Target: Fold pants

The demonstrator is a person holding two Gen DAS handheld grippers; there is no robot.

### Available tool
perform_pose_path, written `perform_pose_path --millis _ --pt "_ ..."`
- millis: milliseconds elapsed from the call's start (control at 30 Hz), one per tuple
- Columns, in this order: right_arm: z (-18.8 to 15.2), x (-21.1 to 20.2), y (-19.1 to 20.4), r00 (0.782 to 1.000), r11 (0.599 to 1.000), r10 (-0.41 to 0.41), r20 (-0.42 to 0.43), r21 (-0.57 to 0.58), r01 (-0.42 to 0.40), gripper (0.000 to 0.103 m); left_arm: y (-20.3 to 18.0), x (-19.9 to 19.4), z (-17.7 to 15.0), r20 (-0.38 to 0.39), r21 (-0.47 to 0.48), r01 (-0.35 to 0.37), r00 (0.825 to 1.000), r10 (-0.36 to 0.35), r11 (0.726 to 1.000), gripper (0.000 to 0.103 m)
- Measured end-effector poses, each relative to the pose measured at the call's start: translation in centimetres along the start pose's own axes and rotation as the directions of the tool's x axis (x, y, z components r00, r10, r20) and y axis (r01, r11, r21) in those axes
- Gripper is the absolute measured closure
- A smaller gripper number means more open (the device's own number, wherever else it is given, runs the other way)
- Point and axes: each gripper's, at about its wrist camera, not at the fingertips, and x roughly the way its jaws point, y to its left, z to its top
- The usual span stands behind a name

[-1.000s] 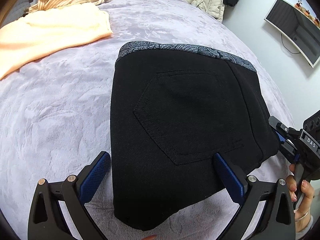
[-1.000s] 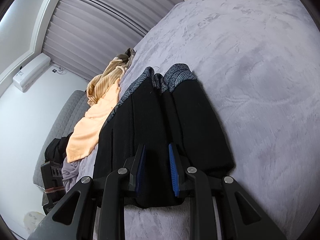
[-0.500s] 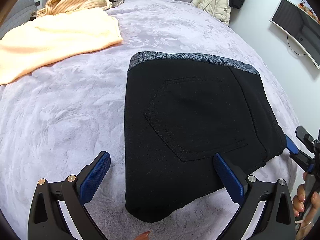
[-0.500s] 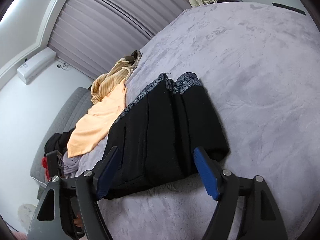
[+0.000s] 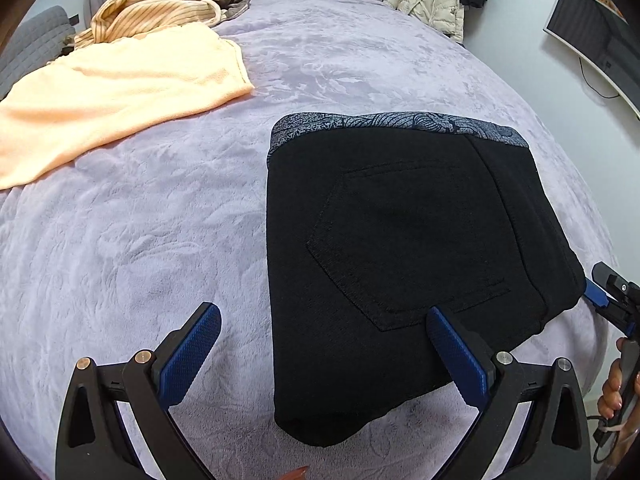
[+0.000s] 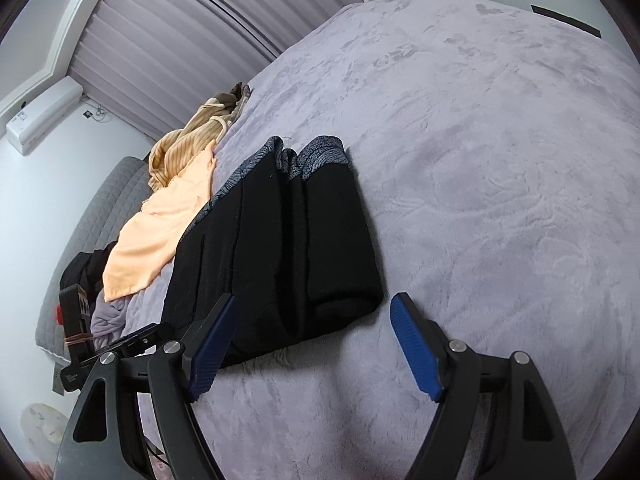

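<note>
The black pants [image 5: 404, 256] lie folded into a thick rectangle on the lilac bed cover [image 5: 152, 248], back pocket up, patterned grey waistband at the far edge. My left gripper [image 5: 320, 344] is open and empty, above the near edge of the pants. In the right wrist view the folded pants [image 6: 288, 256] show their stacked layers from the side. My right gripper [image 6: 314, 320] is open and empty, just off the pants' near end. It also shows at the right edge of the left wrist view [image 5: 612, 300].
A peach towel [image 5: 116, 92] and a striped yellow garment [image 5: 160, 12] lie at the bed's far left. A cream jacket [image 5: 432, 4] hangs beyond the bed. A monitor [image 5: 596, 36] is on the right wall. A grey sofa [image 6: 80, 232] stands beside the bed.
My right gripper opened, let go of the pants' end and drew back. My left gripper stayed open and pulled back slightly. The pants stay folded on the bed.
</note>
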Motion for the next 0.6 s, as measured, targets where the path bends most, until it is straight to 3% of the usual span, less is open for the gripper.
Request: perform_pose_path --millis 133,300,467,600 --pt "0.7 0.3 0.0 1.000 1.000 -0.009 -0.008 -0.009 0.009 0.022 0.5 0.1 0.4 -0.013 0.004 0.021 1.000 -0.021 1.000 0.000" --pt "1.9 0.5 0.0 1.000 1.000 -0.008 -0.026 -0.021 0.007 0.022 2.4 -0.3 1.8 -0.014 -0.057 0.119 0.993 -0.120 0.991 0.000" --pt "3.2 2.0 0.1 0.996 0.999 0.015 -0.083 -0.030 -0.017 0.022 3.9 1.2 2.5 -0.061 -0.123 0.154 0.985 -0.162 0.980 0.000" --pt "4.1 3.6 0.3 0.990 0.998 0.032 -0.139 -0.042 -0.039 0.019 4.0 1.2 3.1 -0.051 -0.120 0.212 0.974 -0.220 0.970 0.000"
